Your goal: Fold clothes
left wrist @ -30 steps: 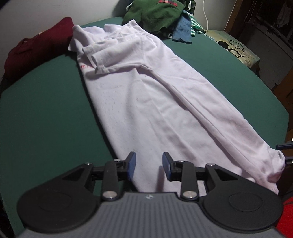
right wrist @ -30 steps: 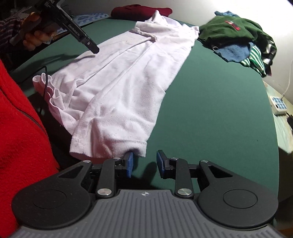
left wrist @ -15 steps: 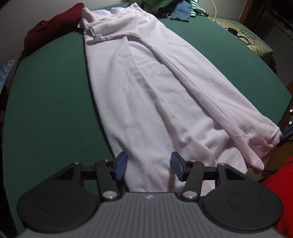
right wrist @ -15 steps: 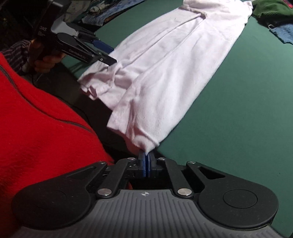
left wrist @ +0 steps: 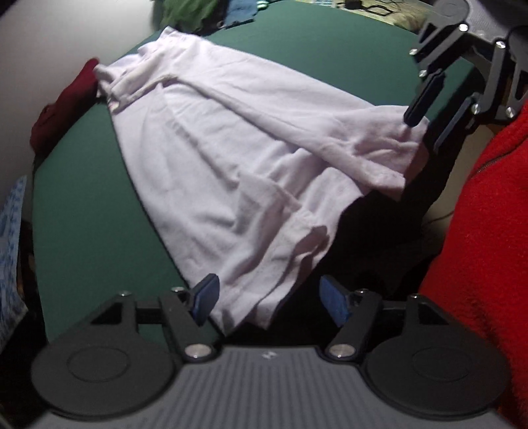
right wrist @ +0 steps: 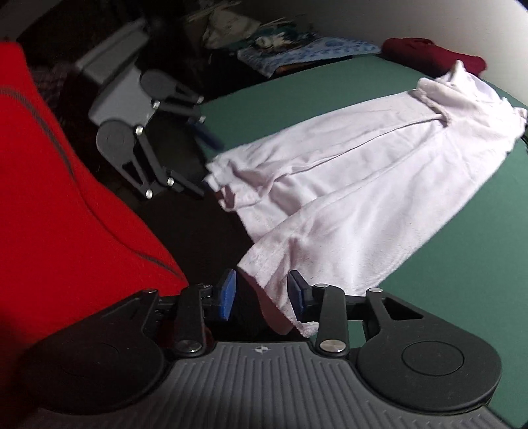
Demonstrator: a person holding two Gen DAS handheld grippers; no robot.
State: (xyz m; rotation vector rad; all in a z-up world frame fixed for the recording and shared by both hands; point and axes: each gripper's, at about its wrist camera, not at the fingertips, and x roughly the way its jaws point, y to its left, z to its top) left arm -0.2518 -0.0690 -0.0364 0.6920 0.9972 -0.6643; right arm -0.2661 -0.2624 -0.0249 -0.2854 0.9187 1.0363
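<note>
A long white shirt (left wrist: 231, 148) lies lengthwise on the green table (left wrist: 82, 198), its near hem hanging over the table's front edge. My left gripper (left wrist: 269, 297) is at the hem's left corner. Its jaws are opening, the corner hangs loose between them and the pads do not touch it. My right gripper (right wrist: 262, 295) is at the hem's other corner, and its jaws are opening too. The cloth (right wrist: 363, 184) droops between the blue pads (right wrist: 226, 297) without being pinched. Each gripper shows in the other's view: right gripper (left wrist: 429, 128), left gripper (right wrist: 206, 165).
A maroon garment (left wrist: 62, 109) lies at the shirt's far end. A green and blue clothes pile (left wrist: 188, 13) sits at the table's back. The person's red fleece (right wrist: 49, 181) fills the near side between the grippers. A blue patterned cloth (right wrist: 313, 52) lies beyond the table.
The left gripper slid along the shirt to the near hem at the table edge and spread its jaws wider. The right gripper's jaws closed below the hem corner, then opened, and it rolled.
</note>
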